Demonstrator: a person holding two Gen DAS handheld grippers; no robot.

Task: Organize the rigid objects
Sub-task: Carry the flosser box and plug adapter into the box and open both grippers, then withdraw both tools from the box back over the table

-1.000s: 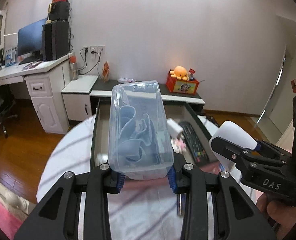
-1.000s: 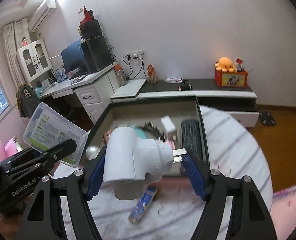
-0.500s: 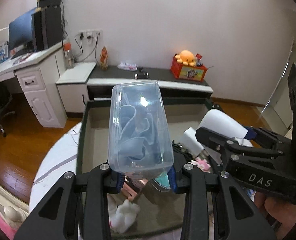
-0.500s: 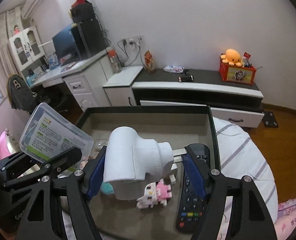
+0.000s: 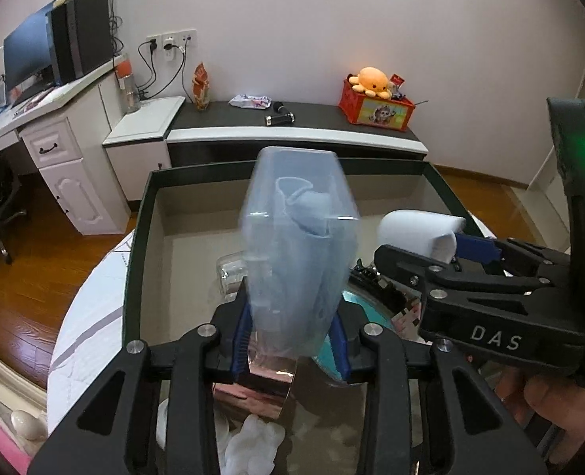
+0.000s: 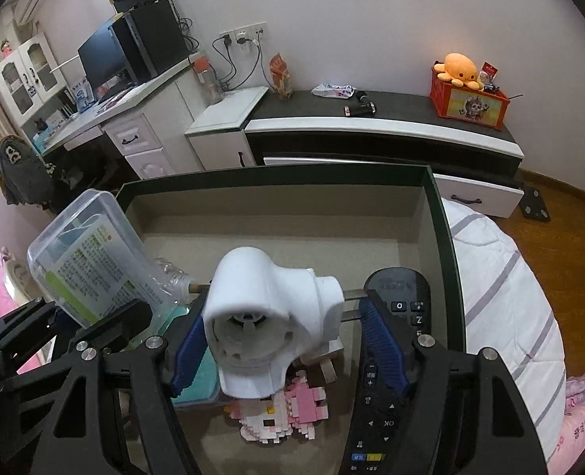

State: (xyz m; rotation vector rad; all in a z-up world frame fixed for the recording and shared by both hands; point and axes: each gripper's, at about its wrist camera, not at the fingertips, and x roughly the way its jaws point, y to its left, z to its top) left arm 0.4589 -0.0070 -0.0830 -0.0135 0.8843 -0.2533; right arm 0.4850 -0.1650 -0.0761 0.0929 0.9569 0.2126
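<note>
- Both my grippers have pushed forward since a second ago: the dark-rimmed box (image 6: 435,198) was ahead of me over the striped bedding then, and now its tan floor fills the lower part of both views.
- My left gripper (image 5: 290,340) is clamped on a clear plastic container (image 5: 298,245), blue pads pressing its two sides near the bottom end.
- The container stands tilted up and away from me, with light blue folded material inside; it looks motion-blurred in the left wrist view.
- In the right wrist view the same container (image 6: 90,261) shows a green-and-white printed label on its side.
- My right gripper (image 6: 286,340) is closed on a white plug adapter (image 6: 268,316), round socket face turned toward the camera, metal prongs sticking out sideways past the right pad.
- I'm holding both items above the box's floor, side by side, near each other but not touching.
- Below the adapter lies a pink-and-white block figure (image 6: 284,411).
- A black remote control (image 6: 387,376) lies along the box's right wall, partly under my right finger.
- A teal object (image 6: 197,380) sits under my right gripper's left finger.
- In the left wrist view a shiny pink box (image 5: 259,388) and a crumpled white item (image 5: 253,443) lie below my left gripper.
</note>
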